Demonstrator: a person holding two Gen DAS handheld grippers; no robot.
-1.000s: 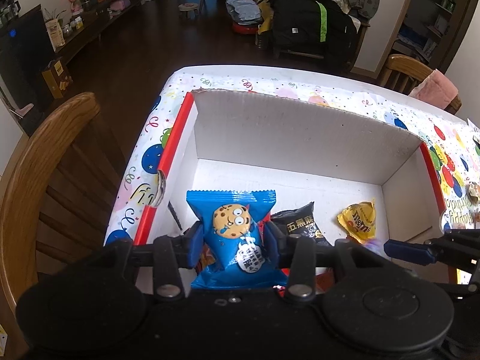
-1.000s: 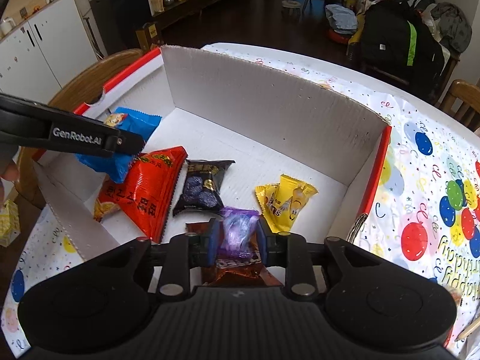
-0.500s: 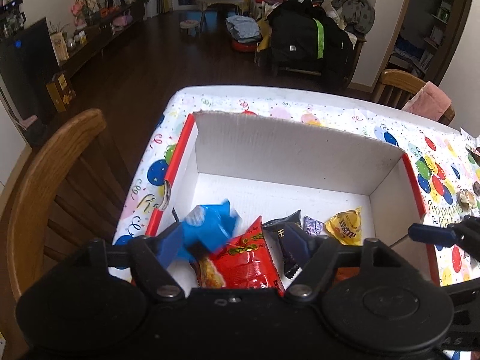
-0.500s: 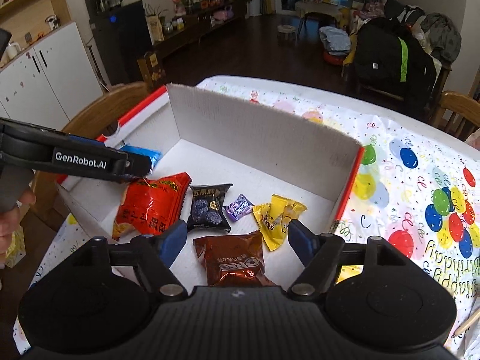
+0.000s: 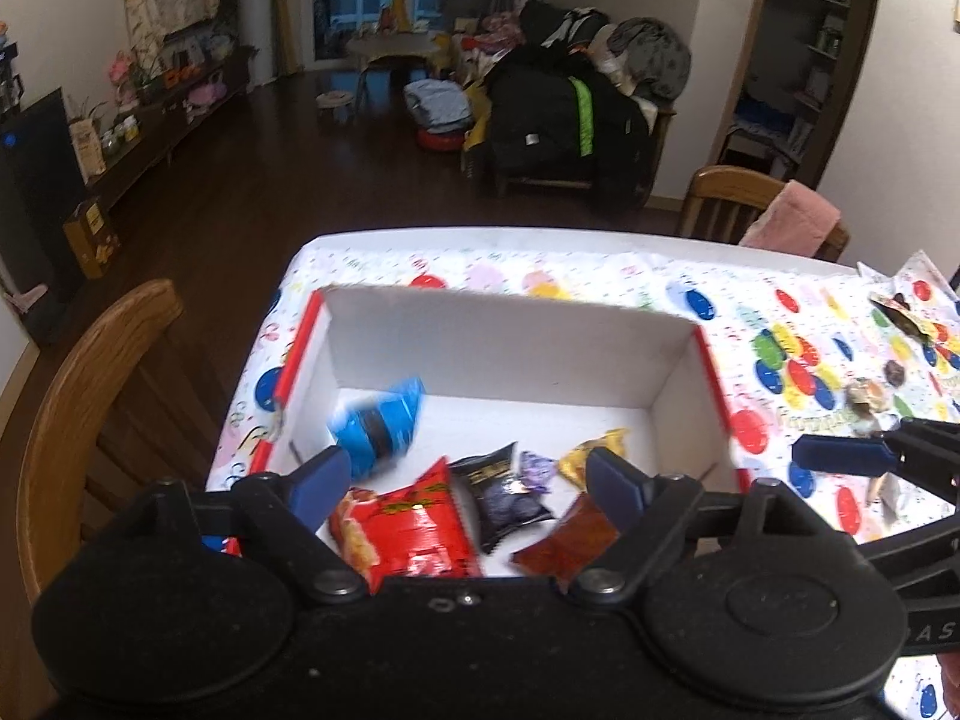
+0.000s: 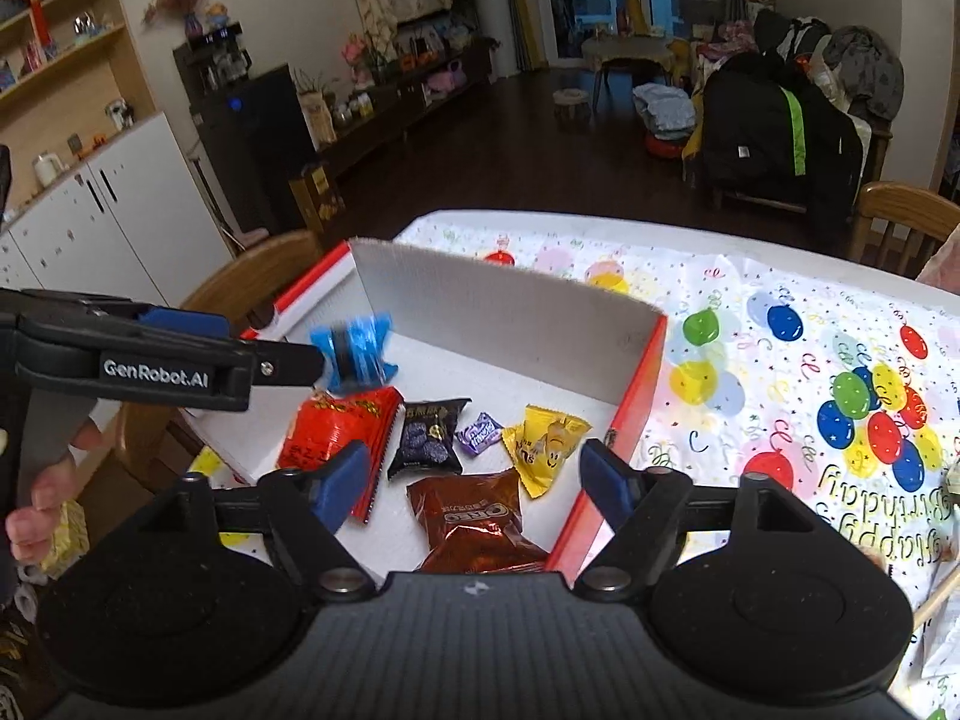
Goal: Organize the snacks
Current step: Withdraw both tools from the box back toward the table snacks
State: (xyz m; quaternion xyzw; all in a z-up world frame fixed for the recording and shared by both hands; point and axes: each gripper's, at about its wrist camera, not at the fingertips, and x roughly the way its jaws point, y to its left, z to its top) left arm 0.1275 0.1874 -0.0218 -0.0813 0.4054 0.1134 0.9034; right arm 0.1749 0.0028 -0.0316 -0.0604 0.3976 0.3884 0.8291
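at centre frame, the white box (image 6: 510, 324) holds a brown packet (image 6: 474, 516) lettered "oreo", a red packet (image 6: 336, 432) and a blurred blue packet (image 6: 354, 354). left gripper (image 5: 468, 474), marked "genrobot.ai", and right gripper (image 6: 474, 480) both stand apart, empty. tablecloth (image 6: 780, 420) lettering at right reads "birthday".

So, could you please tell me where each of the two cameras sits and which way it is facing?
Left wrist: on the left gripper, looking forward and down into the white cardboard box with red edges; its open blue fingers show, the right gripper's tip at the right edge.
Right wrist: on the right gripper, over the box's near right corner, facing the same way; its open fingers, the left gripper and a hand show.
Shared: the box, the blurred blue snack packet and the balloon-print tablecloth.
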